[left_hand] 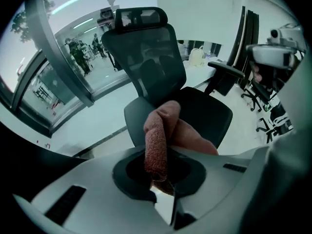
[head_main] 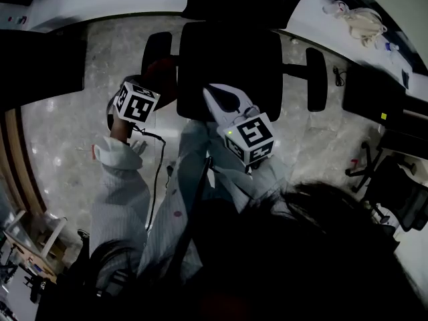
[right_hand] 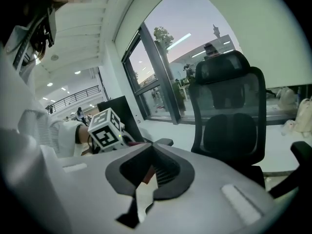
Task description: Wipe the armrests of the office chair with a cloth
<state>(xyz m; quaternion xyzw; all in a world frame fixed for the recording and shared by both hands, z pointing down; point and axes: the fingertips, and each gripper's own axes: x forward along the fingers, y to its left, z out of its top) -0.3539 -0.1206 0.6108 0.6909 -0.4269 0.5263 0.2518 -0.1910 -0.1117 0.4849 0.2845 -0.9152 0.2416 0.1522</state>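
The black office chair (head_main: 227, 59) stands in front of me, with its left armrest (head_main: 157, 53) and its right armrest (head_main: 315, 79). My left gripper (head_main: 155, 82) is shut on a reddish-brown cloth (left_hand: 158, 140), which bulges out past the jaws. It hangs at the left armrest's near end; contact with the armrest cannot be told. In the left gripper view the chair's seat (left_hand: 204, 113) lies beyond the cloth. My right gripper (head_main: 217, 93) is shut with nothing in it, over the seat's front edge. The right gripper view shows the left armrest (right_hand: 163, 142) and the chair's mesh back (right_hand: 229, 116).
A white desk (head_main: 321, 12) runs along the upper right with a pale bag (head_main: 364, 22) on it. Another chair's wheeled base (head_main: 364, 169) stands at the right. A cable (head_main: 157, 172) trails from the left gripper. Glass walls (left_hand: 63, 67) lie beyond the chair.
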